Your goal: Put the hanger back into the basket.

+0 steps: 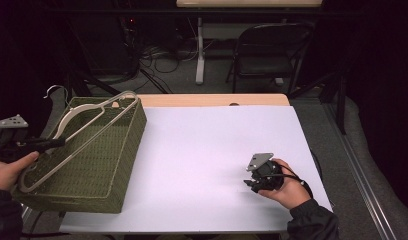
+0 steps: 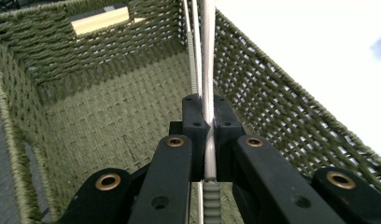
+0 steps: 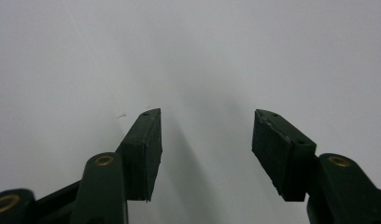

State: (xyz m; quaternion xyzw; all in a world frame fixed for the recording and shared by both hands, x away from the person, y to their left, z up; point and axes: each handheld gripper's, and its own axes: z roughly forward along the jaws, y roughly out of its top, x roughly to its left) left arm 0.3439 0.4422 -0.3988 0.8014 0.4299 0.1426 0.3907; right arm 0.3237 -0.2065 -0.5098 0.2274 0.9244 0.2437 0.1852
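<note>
While the left gripper (image 2: 208, 126) is clamped tight on the bar of a pale clothes hanger (image 1: 67, 135), that hanger lies slanted across the open top of the green woven basket (image 1: 107, 165) at the table's (image 1: 202, 150) left edge. A second hanger looks to lie beside it, hard to separate. Right gripper (image 3: 206, 149) rests near the table's right front corner, jaws wide apart, nothing between them.

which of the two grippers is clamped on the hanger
The left gripper, over the green basket: its jaws pinch the pale hanger. The right gripper rests open on the white table, holding nothing.
</note>
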